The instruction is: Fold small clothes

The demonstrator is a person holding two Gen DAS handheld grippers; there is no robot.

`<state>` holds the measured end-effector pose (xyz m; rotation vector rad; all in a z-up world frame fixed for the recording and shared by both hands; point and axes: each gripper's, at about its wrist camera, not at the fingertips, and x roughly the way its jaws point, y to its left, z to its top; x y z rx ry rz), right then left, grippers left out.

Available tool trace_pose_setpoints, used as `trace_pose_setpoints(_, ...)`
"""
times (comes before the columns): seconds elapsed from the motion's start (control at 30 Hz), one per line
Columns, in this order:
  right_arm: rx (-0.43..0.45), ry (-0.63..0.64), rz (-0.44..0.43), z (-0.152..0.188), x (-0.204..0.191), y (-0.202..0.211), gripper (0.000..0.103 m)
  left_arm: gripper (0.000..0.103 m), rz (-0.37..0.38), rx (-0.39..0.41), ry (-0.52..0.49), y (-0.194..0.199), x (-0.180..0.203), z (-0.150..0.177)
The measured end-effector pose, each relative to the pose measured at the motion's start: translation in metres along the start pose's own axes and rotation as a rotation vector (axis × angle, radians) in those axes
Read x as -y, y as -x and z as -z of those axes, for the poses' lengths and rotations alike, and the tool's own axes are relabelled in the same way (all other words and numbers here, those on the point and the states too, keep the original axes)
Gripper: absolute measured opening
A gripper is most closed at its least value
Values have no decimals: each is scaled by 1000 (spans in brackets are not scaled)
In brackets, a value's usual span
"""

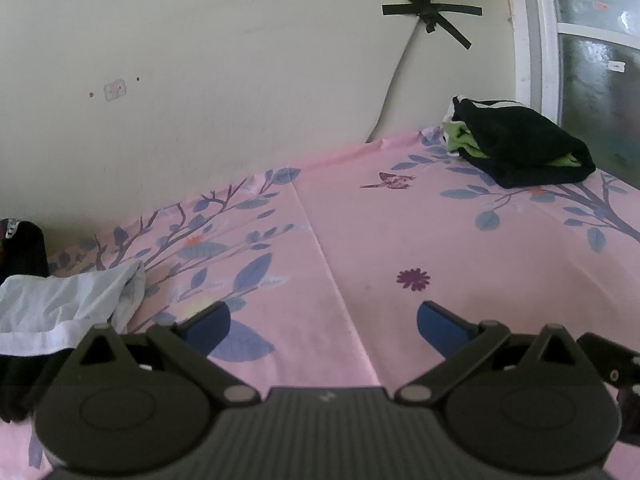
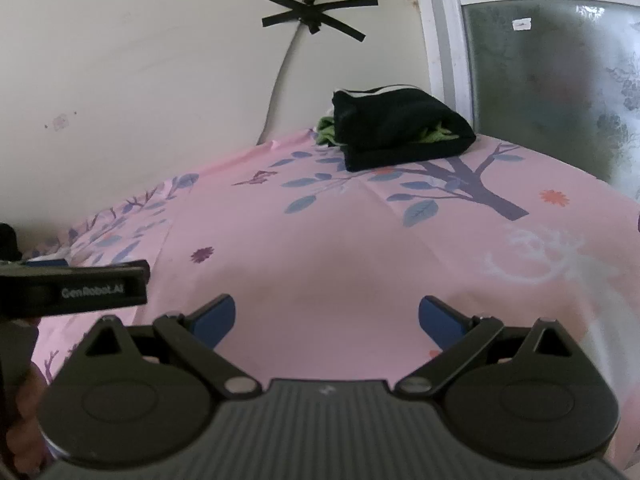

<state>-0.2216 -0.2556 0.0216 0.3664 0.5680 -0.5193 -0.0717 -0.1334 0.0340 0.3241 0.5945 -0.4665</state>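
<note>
A stack of folded clothes (image 1: pixel 520 144), black on top with green showing between layers, sits at the far corner of the pink floral sheet (image 1: pixel 360 240); it also shows in the right wrist view (image 2: pixel 400 132). A white and pale grey garment (image 1: pixel 64 308) lies unfolded at the left, with dark clothes (image 1: pixel 20 248) beside it. My left gripper (image 1: pixel 324 320) is open and empty above the sheet, right of the white garment. My right gripper (image 2: pixel 326 316) is open and empty above bare sheet (image 2: pixel 340 240). The left gripper's body (image 2: pixel 72 288) shows at the right view's left edge.
A cream wall (image 1: pixel 200 80) runs along the bed's far side, with a cable (image 1: pixel 392 84) taped by black strips (image 1: pixel 432 12). A white-framed frosted window (image 1: pixel 592 60) stands at the right behind the stack.
</note>
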Motion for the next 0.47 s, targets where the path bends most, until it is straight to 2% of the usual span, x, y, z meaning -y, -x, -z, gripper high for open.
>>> trace_pose_setpoints(0.47,10,9,-2,-2,0,1,93,103,19,13,-21,2,3,1)
